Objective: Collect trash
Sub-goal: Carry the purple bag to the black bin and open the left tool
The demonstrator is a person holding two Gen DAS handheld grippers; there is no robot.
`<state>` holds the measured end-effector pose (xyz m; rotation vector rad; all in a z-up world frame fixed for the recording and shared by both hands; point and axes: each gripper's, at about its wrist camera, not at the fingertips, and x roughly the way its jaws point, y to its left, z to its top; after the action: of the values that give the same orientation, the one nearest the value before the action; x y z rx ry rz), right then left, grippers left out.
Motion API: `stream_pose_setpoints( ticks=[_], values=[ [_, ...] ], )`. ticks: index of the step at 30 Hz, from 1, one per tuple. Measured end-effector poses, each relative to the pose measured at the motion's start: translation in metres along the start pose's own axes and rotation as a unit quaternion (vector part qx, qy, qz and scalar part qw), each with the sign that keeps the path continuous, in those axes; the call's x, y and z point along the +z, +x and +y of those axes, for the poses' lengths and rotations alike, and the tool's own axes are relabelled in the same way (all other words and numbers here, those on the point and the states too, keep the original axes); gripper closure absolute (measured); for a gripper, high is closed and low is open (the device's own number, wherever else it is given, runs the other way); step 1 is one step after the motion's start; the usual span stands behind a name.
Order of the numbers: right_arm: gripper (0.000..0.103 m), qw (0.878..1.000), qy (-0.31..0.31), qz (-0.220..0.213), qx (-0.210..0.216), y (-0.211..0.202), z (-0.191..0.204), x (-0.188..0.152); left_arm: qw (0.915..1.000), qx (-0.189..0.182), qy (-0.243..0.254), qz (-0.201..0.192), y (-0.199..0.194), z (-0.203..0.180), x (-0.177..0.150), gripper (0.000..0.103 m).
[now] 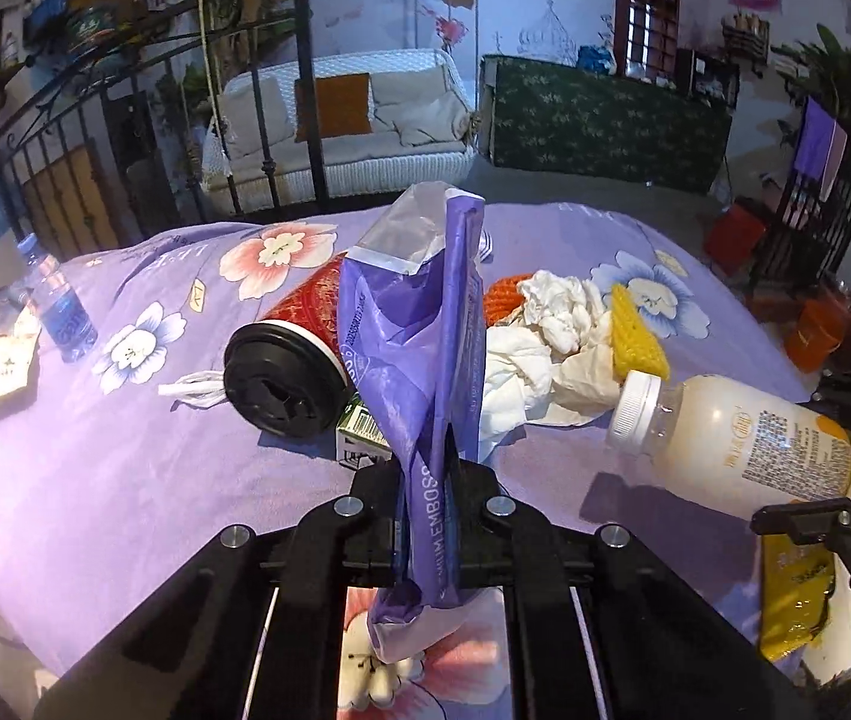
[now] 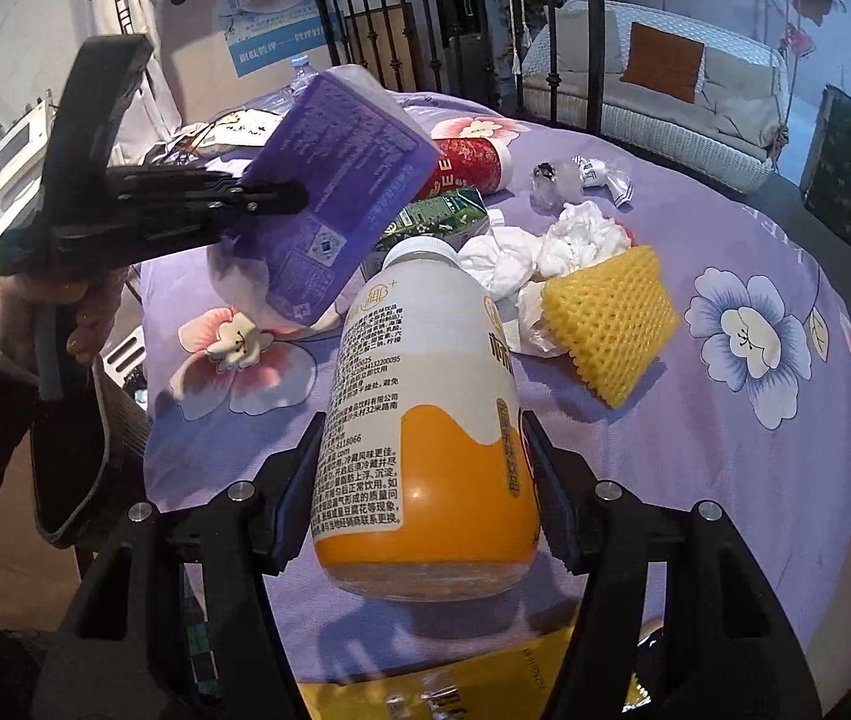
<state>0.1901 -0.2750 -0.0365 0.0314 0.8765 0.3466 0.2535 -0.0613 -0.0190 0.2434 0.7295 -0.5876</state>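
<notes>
My left gripper is shut on a crumpled purple plastic wrapper, which stands up from the jaws above the bed. From the right wrist view the same wrapper hangs off the left gripper, lifted clear of the sheet. My right gripper is shut on a white and orange drink bottle with a white cap; its pads press both sides. That bottle shows at the right of the left wrist view, tilted and raised over the bed.
On the purple floral sheet lie a red cup with black lid, a green carton, white tissues, yellow foam netting, a water bottle and a yellow packet. An iron bed frame stands behind.
</notes>
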Motion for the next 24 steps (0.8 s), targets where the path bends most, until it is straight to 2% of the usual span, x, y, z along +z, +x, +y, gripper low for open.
stream_pose_setpoints(
  ticks=[3,7,10,13,18,21,24],
  values=[
    [0.041,1.000,-0.006,-0.019,0.003,-0.014,0.020,-0.003,0.9994,0.010,-0.024,-0.024,-0.035,0.008,-0.020,0.094],
    [0.041,0.999,-0.017,-0.036,0.011,-0.023,0.054,-0.014,0.9965,0.042,-0.064,-0.033,-0.079,0.025,-0.056,0.094],
    [0.041,0.998,-0.019,-0.047,0.025,-0.023,0.082,-0.025,0.9919,0.069,-0.100,-0.037,-0.113,0.044,-0.090,0.094],
    [0.041,0.997,-0.025,-0.052,0.051,-0.015,0.110,-0.031,0.9834,0.119,-0.134,-0.029,-0.144,0.063,-0.127,0.094],
    [0.041,0.993,-0.054,-0.051,0.092,-0.001,0.156,-0.036,0.9608,0.177,-0.213,0.003,-0.182,0.094,-0.189,0.094],
    [0.041,0.990,-0.064,-0.046,0.116,0.009,0.178,-0.038,0.9425,0.205,-0.263,0.030,-0.193,0.109,-0.221,0.094],
    [0.041,0.988,-0.078,-0.039,0.128,0.017,0.201,-0.041,0.9186,0.227,-0.317,0.066,-0.192,0.124,-0.250,0.094]
  ],
)
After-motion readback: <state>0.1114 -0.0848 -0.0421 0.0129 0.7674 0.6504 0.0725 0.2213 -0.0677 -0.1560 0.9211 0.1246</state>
